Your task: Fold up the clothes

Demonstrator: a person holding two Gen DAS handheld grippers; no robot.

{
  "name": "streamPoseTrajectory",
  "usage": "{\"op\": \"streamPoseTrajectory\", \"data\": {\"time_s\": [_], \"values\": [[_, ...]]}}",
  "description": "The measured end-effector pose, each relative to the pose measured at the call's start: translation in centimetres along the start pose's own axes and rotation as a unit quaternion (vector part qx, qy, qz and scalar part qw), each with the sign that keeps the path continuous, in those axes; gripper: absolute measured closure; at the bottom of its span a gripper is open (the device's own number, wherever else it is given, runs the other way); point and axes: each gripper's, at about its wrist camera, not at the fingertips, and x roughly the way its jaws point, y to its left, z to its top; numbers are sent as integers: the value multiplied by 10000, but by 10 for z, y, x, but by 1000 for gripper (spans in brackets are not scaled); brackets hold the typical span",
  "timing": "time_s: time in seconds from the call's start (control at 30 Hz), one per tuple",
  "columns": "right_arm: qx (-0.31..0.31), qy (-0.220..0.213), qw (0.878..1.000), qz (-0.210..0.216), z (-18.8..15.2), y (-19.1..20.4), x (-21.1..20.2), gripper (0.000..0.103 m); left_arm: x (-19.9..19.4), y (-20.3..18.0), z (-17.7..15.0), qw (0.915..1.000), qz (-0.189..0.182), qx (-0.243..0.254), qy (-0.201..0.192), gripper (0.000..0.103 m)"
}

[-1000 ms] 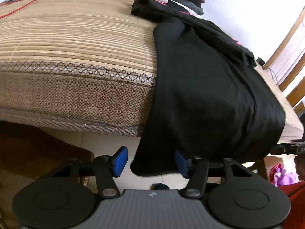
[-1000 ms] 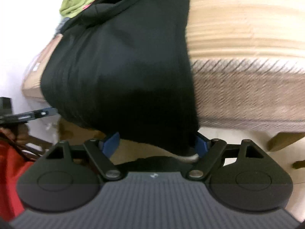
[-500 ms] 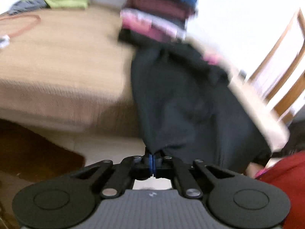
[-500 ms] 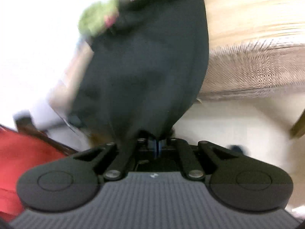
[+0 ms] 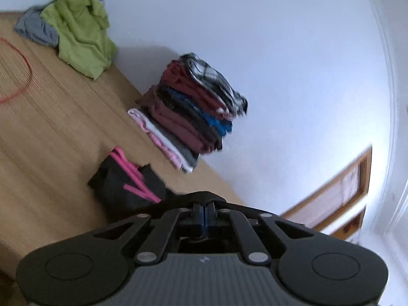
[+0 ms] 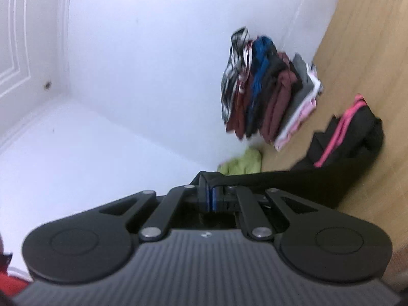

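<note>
A black garment with pink stripes (image 5: 122, 186) lies partly on the bamboo-matted bed (image 5: 51, 132). My left gripper (image 5: 204, 213) is shut on one bottom corner of it, with black cloth bunched over the tips. My right gripper (image 6: 211, 193) is shut on the other corner, and the black garment (image 6: 344, 142) stretches from its tips away to the right over the bed (image 6: 362, 51). Both grippers are held high, above the bed's level. The cloth between the two grippers is mostly hidden behind the gripper bodies.
A stack of folded clothes (image 5: 188, 117) stands on the bed against the white wall; the right wrist view shows the stack (image 6: 267, 89) too. A loose green garment (image 5: 79, 33) and a grey one (image 5: 35, 29) lie at the far corner. A red cord (image 5: 17, 76) lies on the mat. A wooden door frame (image 5: 339, 191) is at right.
Both grippers went from open around the hanging hem to shut on it. They then rose and tilted up, lifting the black garment's lower edge from below the mattress side to above the bed.
</note>
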Motion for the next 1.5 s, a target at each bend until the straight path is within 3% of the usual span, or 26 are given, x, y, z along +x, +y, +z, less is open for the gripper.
{"op": "streamPoseTrajectory", "data": {"time_s": [0.13, 0.3, 0.37, 0.4, 0.43, 0.47, 0.5, 0.53, 0.6, 0.67, 0.73, 0.77, 0.8, 0.83, 0.9, 0.97, 1.03, 1.1, 1.13, 1.17, 1.23, 1.27, 1.4, 1.47, 1.5], "values": [[162, -83, 9994, -283, 36, -27, 38, 97, 43, 7, 24, 9995, 220, -219, -1, 103], [275, 105, 9980, -555, 90, -73, 99, 97, 125, 20, 50, 9973, 655, -317, -70, 103], [416, 250, 9947, -911, 110, -99, 128, 95, 158, 32, 56, 9957, 858, -336, -101, 100], [486, 327, 9914, -1166, 116, -116, 142, 89, 173, 43, 59, 9939, 1024, -391, -86, 96], [538, 384, 9861, -1527, 122, -131, 151, 78, 185, 57, 63, 9870, 1516, -514, -135, 90], [583, 434, 9787, -1922, 128, -146, 159, 40, 197, 72, 67, 9775, 2002, -638, -182, 78], [627, 482, 9697, -2313, 135, -160, 167, 12, 203, 84, 70, 9658, 2435, -873, -197, 72], [621, 362, 9635, -2579, 138, -166, 166, 9, 204, 93, 72, 9582, 2639, -1089, -201, 64], [356, 103, 9640, -2635, 137, -163, 157, 10, 202, 96, 72, 9691, 2298, -898, -81, 56], [-105, 326, 9588, -2821, 130, -156, 156, 10, 205, 86, 72, 9750, 2181, -293, 296, 41], [-630, 778, 9462, -3076, 119, -145, 163, 9, 213, 69, 69, 9736, 2057, 580, 803, 32], [-965, 1086, 9402, -3081, 111, -136, 171, 9, 218, 58, 66, 9685, 1996, 1113, 987, 32], [-1306, 1404, 9329, -3049, 103, -128, 179, 10, 222, 45, 60, 9583, 1906, 1788, 1158, 31], [-1501, 1755, 9270, -2954, 96, -122, 188, 10, 229, 31, 53, 9422, 1774, 2510, 1332, 31], [-1177, 2476, 9229, -2704, 85, -121, 210, 11, 244, 16, 43, 9107, 1432, 3408, 1843, 30], [-498, 2816, 9229, -2578, 76, -128, 229, 12, 268, 13, 39, 8881, 1344, 3580, 2551, 27], [-116, 2823, 9223, -2636, 74, -136, 245, 12, 287, 18, 40, 8808, 1575, 3214, 3100, 27], [409, 2722, 9130, -3011, 75, -150, 257, 16, 294, 34, 49, 8988, 1903, 2408, 3129, 27], [751, 2663, 9046, -3243, 77, -160, 263, 23, 297, 46, 55, 9106, 2028, 1809, 3114, 30], [1015, 2558, 8981, -3432, 77, -168, 268, 37, 303, 60, 59, 9158, 2168, 1134, 3184, 52], [1346, 2146, 8972, -3618, 76, -179, 260, 64, 314, 82, 64, 9111, 2370, 243, 3363, 100], [1489, 2018, 8952, -3685, 76, -183, 256, 94, 319, 91, 67, 9086, 2439, -62, 3389, 101], [1982, 1523, 8929, -3744, 82, -189, 251, 98, 313, 103, 94, 9397, 1934, -1110, 2592, 101], [2249, 1230, 8999, -3529, 87, -187, 244, 98, 305, 107, 106, 9504, 1700, -1519, 2115, 101], [2373, 1059, 9050, -3369, 90, -186, 240, 98, 307, 109, 111, 9517, 1745, -1574, 1976, 101]]}}
